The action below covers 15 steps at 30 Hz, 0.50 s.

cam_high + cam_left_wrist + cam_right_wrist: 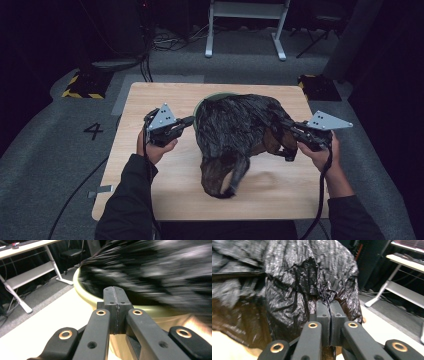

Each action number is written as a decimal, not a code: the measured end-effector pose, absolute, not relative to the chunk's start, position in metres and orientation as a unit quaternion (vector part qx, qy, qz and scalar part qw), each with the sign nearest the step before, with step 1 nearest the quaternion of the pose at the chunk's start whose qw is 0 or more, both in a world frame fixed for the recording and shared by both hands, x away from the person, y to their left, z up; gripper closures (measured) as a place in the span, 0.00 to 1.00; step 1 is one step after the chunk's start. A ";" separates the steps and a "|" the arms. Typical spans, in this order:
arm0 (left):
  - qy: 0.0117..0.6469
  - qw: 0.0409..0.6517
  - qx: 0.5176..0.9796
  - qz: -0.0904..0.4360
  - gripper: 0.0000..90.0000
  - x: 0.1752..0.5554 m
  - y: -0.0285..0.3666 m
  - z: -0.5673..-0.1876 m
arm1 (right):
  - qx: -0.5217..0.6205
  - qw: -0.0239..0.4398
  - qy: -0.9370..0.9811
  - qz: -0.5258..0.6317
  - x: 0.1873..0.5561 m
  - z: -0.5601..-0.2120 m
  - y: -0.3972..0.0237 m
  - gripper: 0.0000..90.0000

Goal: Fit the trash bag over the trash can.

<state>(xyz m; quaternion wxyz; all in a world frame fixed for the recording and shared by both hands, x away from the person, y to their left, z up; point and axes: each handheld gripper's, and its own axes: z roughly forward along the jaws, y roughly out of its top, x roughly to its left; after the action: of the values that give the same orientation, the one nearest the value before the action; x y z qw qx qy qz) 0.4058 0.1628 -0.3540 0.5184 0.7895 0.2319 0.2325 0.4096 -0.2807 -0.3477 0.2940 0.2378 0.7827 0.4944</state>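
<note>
Starting at the left of the high view, we see our left gripper [189, 120] held level over the table [150, 165], its tip pointing right at the near edge of the black bag [240, 135] and the bin [210, 98] under it. In the left gripper view its jaws are pressed flat together with nothing between them, and the tip [115, 293] sits just at the pale rim of the bin [85, 293], close below the blurred plastic of the bag [155, 270]; we cannot tell whether the tip touches the rim. The bag lies in the middle of the table, a crumpled, glossy black sheet draped over the bin so that little more than a curved strip of the rim shows at the back left. It bulges over the bin and trails toward us in a narrower lobe that rests on the wood, where the thin plastic looks brownish and half see-through. At the right, our right gripper [290, 150] comes in from the other side and meets the bag's right edge. In the right gripper view its jaws are closed tight [329, 305], and a gathered fold of the bag [312, 272] runs down into the seam between them, so this gripper is pinching the plastic; the film rises in wrinkled folds above the tip.
</note>
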 end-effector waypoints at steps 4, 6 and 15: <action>0.230 0.527 0.788 0.218 1.00 0.408 0.167 -0.357 | 0.246 0.291 0.781 0.495 0.415 -0.349 -0.280 0.99; 0.227 0.532 0.786 0.220 0.70 0.399 0.167 -0.353 | 0.241 0.288 0.782 0.497 0.414 -0.349 -0.278 0.99; 0.182 0.535 0.794 0.222 0.20 0.345 0.142 -0.339 | 0.238 0.292 0.785 0.492 0.409 -0.347 -0.276 0.99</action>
<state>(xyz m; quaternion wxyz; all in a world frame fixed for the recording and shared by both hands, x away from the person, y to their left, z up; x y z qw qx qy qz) 0.3454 0.1416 -0.3388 0.5350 0.7945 0.1824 0.2220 0.4089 -0.2761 -0.3474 0.2923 0.2382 0.7848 0.4918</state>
